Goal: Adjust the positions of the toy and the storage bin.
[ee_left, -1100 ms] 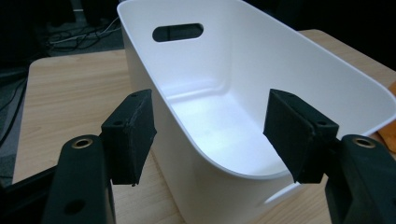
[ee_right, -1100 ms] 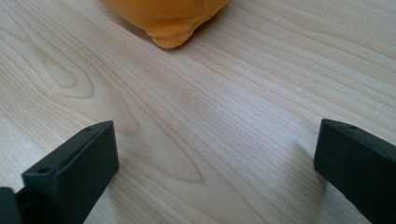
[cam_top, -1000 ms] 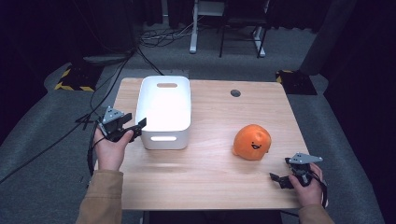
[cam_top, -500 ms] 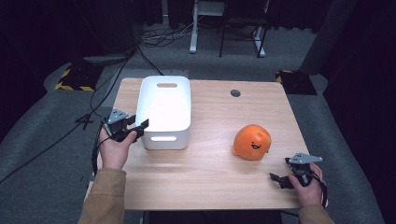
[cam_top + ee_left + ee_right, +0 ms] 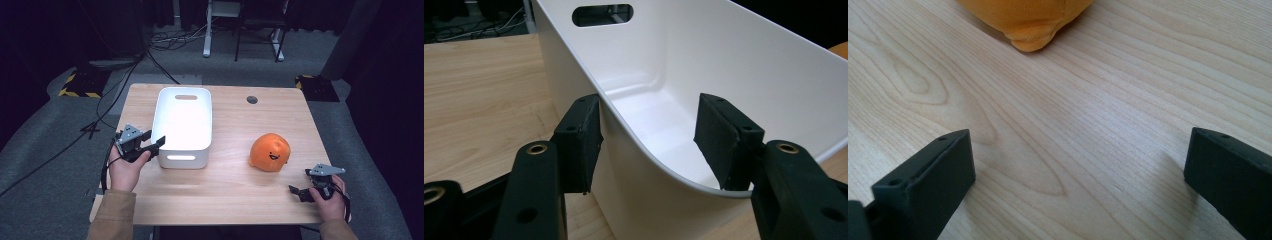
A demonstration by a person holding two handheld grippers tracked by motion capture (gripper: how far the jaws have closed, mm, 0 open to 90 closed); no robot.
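Gripping the near left corner of the white bin (image 5: pixel 182 120) is the left tool (image 5: pixel 154 138), which is held in the person's left hand (image 5: pixel 125 167). In the left gripper view, the left tool (image 5: pixel 651 145) is seen closed on the curved wall of the bin (image 5: pixel 724 65): one black pad is pressed on the outside and the other pad is set inside. The bin is stood on the left half of the tabletop (image 5: pixel 225 190), with a handle hole cut in its far wall and one in its near wall.

The right tool (image 5: pixel 297 192) is held low over the near right part of the tabletop by the right hand (image 5: pixel 327 202). In the right gripper view, the right tool (image 5: pixel 1078 180) is seen wide open, with bare wood between its jaws. An orange soft toy (image 5: pixel 270 152) is sat on the tabletop, to the right of the bin and apart from it. The toy (image 5: pixel 1028 20) is seen ahead of the open jaws and is not touched by them.
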